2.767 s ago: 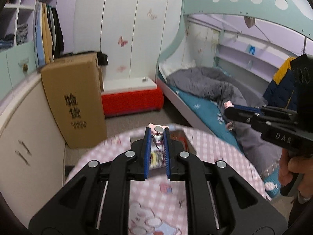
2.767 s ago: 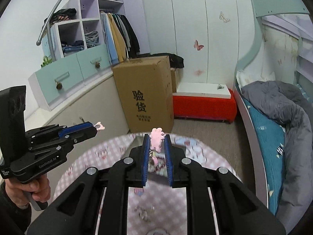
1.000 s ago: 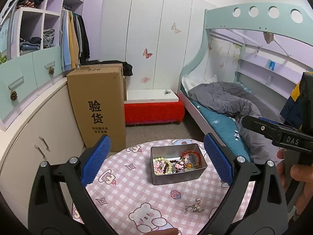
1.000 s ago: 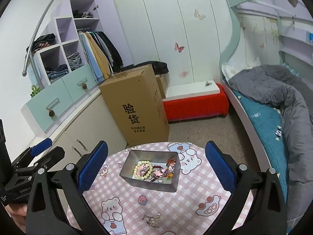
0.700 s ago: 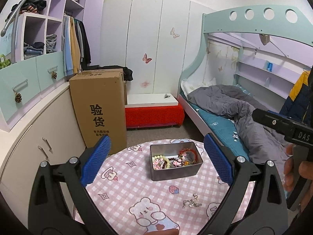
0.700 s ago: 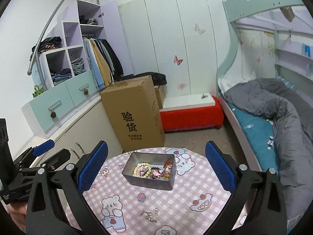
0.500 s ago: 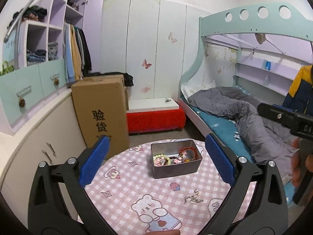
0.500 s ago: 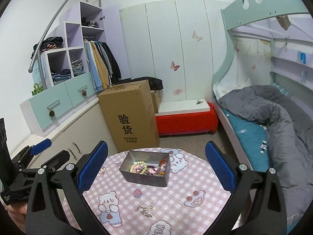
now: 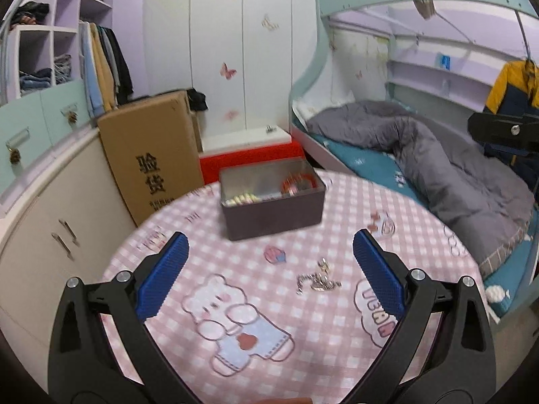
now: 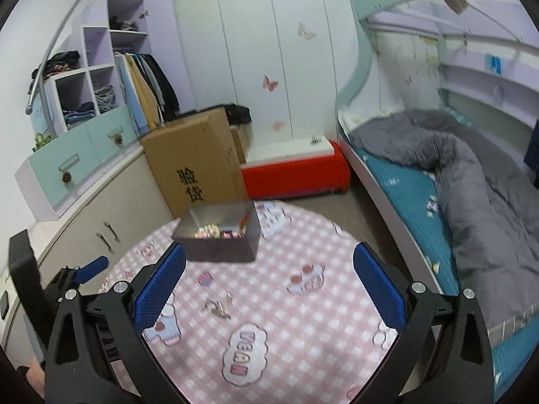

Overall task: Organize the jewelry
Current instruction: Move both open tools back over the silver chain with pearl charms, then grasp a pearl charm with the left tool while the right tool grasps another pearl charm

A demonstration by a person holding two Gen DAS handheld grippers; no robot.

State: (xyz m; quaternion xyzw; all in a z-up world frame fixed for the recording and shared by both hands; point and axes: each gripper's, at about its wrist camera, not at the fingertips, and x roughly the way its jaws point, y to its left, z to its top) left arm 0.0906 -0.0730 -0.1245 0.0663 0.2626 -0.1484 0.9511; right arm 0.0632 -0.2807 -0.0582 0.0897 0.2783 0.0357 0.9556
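A grey metal box [image 9: 273,198] holding beads and bracelets stands at the far side of the round pink checked table [image 9: 337,336]; the right wrist view shows it too [image 10: 219,240]. A small silver jewelry piece [image 9: 316,277] lies loose on the cloth in front of the box, also in the right wrist view [image 10: 217,306]. My left gripper [image 9: 269,279] is open and empty, low over the table, with the silver piece between its fingers. My right gripper [image 10: 266,286] is open and empty above the table.
A cardboard box [image 9: 151,155] and a red bench [image 9: 249,158] stand beyond the table. A bunk bed with a grey duvet [image 9: 421,155] is to the right, cabinets [image 10: 84,222] to the left. The left gripper shows at the right wrist view's left edge [image 10: 67,276].
Both grippers let go of pink trinkets and opened wide. In the last second both have dropped lower and nearer the table, so box and silver piece look larger.
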